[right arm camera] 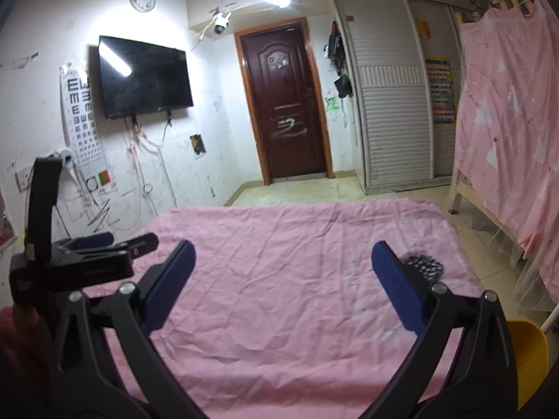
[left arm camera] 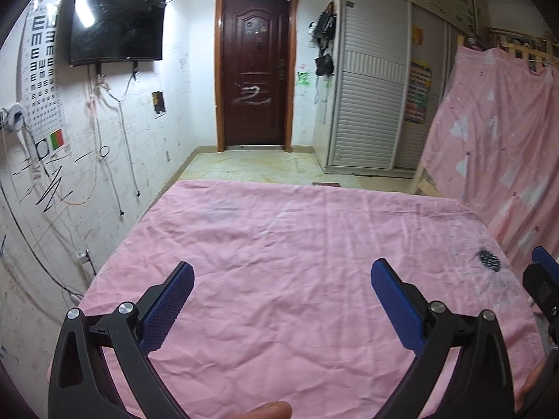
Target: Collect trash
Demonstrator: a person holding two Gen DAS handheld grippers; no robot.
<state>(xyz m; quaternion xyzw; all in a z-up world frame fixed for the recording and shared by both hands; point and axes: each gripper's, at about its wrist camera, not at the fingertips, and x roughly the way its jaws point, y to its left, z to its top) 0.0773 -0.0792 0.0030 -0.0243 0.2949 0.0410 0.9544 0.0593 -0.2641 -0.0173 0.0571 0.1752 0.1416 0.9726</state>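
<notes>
A pink sheet covers a wide flat surface in front of both grippers; it also fills the right wrist view. A small dark spotted patch lies near the sheet's right edge, also in the right wrist view; I cannot tell whether it is trash or a stain. My left gripper is open and empty above the near part of the sheet. My right gripper is open and empty, with its right finger just in front of the patch. The left gripper shows at the left of the right wrist view.
A yellow bin or dustpan stands on the floor at the lower right. A bunk frame draped in pink cloth stands on the right. A dark door, a wall TV and a white wardrobe are at the back.
</notes>
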